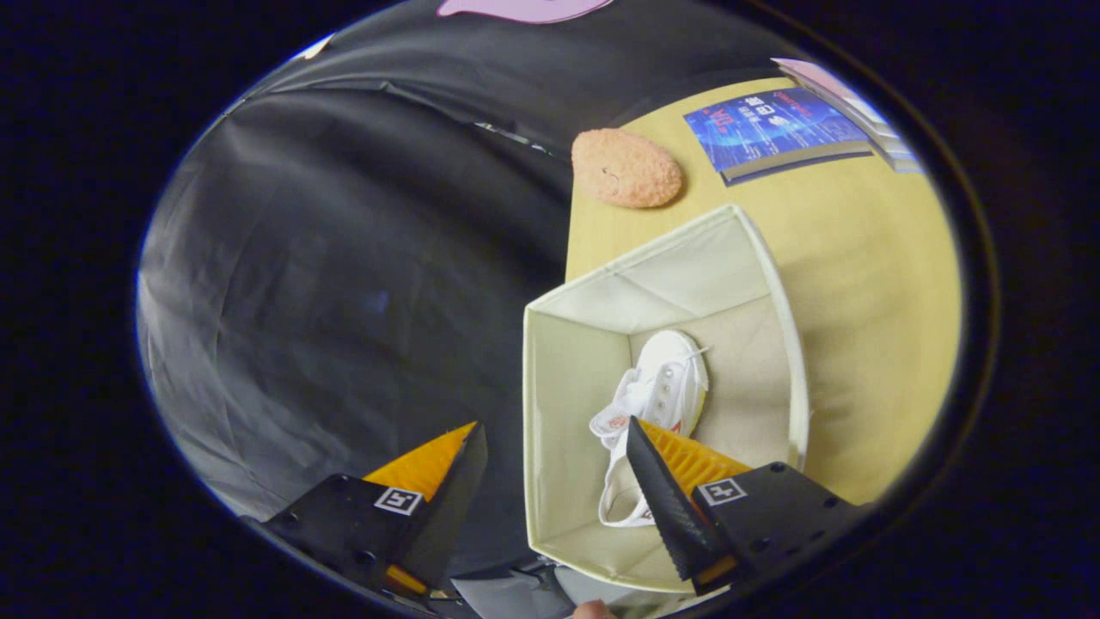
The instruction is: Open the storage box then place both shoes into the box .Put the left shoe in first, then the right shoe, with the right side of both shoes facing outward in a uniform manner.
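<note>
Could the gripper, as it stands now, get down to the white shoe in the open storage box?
Probably yes. The gripper is open above the storage box, whose top is open, and the white shoe lies on the box floor beyond the fingers, with nothing over it. The box's walls may crowd the open fingers.

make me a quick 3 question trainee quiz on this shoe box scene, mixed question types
1. True or false: the gripper is shut on the white shoe.
2. Multiple choice: where is the white shoe? A) inside the open storage box B) on the wooden table beside the box C) on top of the blue book
3. Fill in: beyond the box, on the table near its edge, lies a bumpy ____-coloured object.

Key: 1 false, the fingers are spread apart above the box with nothing between them; 2 A; 3 peach.
</note>
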Available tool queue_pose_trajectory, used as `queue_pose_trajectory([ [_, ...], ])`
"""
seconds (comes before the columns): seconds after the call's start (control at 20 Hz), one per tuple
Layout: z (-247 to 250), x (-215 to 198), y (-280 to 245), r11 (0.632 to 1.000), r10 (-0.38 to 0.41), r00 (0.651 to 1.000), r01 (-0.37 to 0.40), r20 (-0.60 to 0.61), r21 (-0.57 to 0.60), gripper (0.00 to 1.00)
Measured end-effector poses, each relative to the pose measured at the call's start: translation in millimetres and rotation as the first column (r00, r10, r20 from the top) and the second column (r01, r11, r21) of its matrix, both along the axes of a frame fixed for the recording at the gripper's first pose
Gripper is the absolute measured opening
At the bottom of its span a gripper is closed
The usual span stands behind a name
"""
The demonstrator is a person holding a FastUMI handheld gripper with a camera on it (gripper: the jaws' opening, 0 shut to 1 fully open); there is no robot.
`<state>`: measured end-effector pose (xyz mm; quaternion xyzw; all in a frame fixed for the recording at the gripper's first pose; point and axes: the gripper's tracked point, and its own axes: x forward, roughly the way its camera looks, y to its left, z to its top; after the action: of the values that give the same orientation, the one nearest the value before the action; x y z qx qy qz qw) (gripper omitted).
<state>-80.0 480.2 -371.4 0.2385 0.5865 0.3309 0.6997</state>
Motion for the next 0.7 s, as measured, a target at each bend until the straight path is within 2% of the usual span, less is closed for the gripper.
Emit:
queue_pose_trajectory([
  [0.2,39,9,-27,0.997,-0.027,0.999,0.025,0.018,0.077,1.00],
  [0.45,87,37,-90,0.985,-0.129,0.987,0.117,0.096,0.125,1.00],
  [0.7,113,56,-181,0.976,-0.213,0.954,0.198,0.211,0.090,1.00],
])
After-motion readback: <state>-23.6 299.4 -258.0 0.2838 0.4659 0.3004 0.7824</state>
